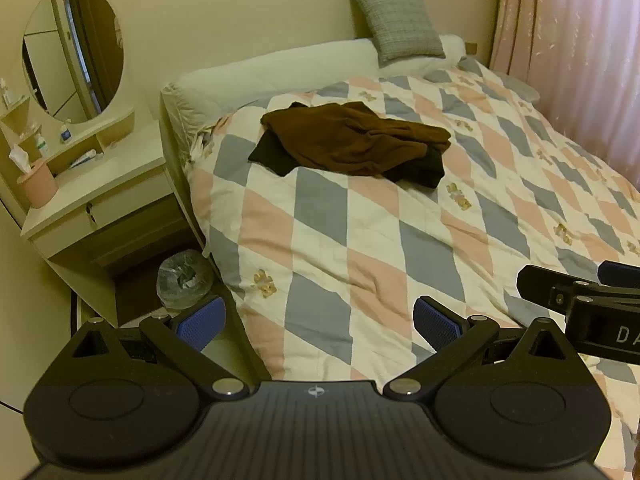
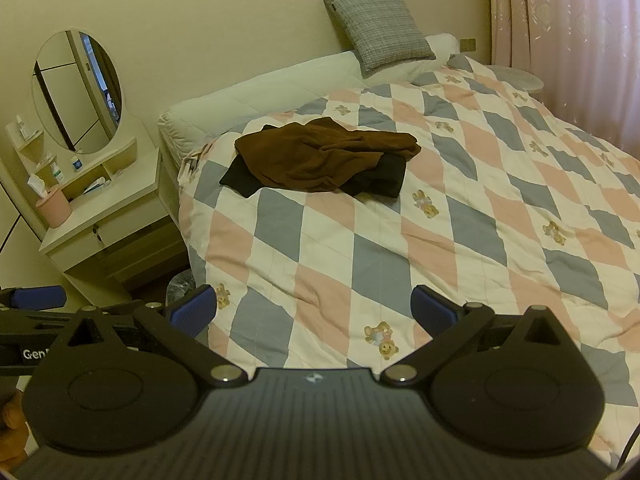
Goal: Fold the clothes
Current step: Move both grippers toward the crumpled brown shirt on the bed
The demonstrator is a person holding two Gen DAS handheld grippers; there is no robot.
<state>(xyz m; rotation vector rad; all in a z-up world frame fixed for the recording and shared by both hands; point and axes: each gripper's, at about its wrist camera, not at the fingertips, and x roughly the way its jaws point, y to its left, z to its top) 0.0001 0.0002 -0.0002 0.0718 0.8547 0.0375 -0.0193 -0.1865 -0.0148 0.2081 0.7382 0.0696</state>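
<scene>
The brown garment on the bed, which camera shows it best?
The right wrist view: the brown garment sits nearer the middle of the frame, crumpled on top of a black garment. The left wrist view shows the same pile from a similar angle, slightly higher in frame.

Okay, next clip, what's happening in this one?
A person holds a two-finger gripper in each hand over a bed; folding has not started. The left gripper and right gripper are both open and empty, well short of the clothes. A crumpled brown garment lies on top of a black garment on the checked quilt.
</scene>
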